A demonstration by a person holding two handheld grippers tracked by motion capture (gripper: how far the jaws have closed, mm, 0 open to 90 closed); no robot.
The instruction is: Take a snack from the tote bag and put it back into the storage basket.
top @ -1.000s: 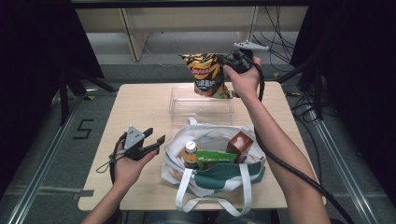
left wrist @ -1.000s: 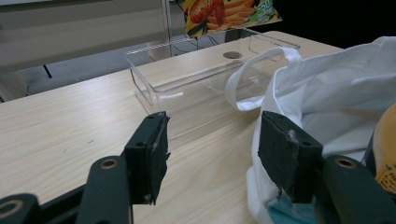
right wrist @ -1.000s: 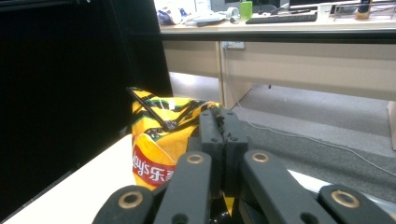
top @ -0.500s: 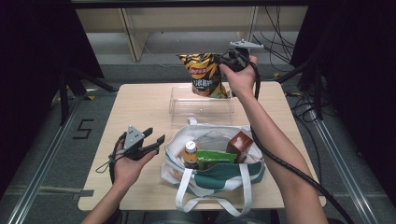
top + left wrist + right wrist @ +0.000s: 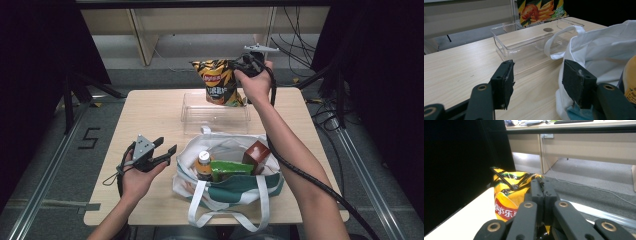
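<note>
So the right claw is up in the top middle of the high view, pinched tight on the top edge of a yellow Lay's chip bag. The bag hangs in the air above the far end of a clear plastic bin, which sits on the light wood surface just behind a white and green tote bag. In the right gripper view you can see the two jaws squeezed together on the crinkled seam of the bag.

The left claw sits in the lower left of the high view, held just left of the tote, jaws spread wide with nothing in them. Its own view looks between the pads toward the bin.

Inside the tote: a bottle with an orange label, a green packet and a brown box.
</note>
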